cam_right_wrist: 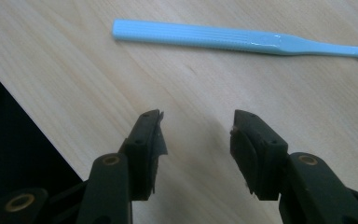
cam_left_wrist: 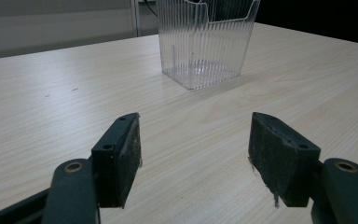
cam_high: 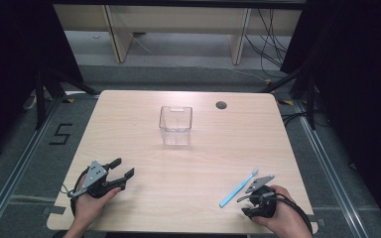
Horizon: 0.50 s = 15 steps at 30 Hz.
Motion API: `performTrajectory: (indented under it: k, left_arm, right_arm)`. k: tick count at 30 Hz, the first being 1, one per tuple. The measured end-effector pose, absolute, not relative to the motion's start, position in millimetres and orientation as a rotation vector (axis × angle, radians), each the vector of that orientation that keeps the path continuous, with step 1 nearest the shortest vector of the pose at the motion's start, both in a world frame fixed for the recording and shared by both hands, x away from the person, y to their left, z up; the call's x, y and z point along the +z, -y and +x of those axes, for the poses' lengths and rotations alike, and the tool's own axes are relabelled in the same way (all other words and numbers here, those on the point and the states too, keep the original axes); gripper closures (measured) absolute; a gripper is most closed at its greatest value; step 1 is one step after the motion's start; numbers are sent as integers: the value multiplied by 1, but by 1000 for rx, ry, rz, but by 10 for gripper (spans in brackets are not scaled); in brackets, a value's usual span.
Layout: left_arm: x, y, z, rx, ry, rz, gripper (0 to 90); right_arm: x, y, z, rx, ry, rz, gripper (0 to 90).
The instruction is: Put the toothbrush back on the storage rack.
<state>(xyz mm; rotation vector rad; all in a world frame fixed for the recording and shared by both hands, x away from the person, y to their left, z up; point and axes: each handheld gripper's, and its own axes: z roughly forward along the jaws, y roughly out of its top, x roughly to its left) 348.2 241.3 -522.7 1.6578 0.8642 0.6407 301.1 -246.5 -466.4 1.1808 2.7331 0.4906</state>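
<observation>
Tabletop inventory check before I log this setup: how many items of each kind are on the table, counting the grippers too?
Clear ribbed plastic container: 1
Light blue toothbrush: 1
Handheld grippers: 2, the left gripper and the right gripper, both open with nothing between their jaws
Total: 4

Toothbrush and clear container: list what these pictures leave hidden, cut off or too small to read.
- Toothbrush: in the right gripper view the picture's right edge cuts off the head, so the bristles cannot be judged. In the high view the head is too small to show them.
- Clear ribbed container: in the left gripper view the top edge cuts off its rim.
- Right gripper: in the high view the grey plate and the hand cover its jaws.
</observation>
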Motion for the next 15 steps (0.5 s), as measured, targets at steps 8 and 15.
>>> performTrajectory:
  k: [8, 15]
  left_arm:
    - [-522, -239, 350, 637, -864, 1675, 336]
    - [-523, -239, 353, 640, -828, 1663, 336]
  right_arm:
    - [-464, 243, 313, 509, -2710, 1341, 562]
    - [-456, 236, 327, 486, -2544, 1697, 629]
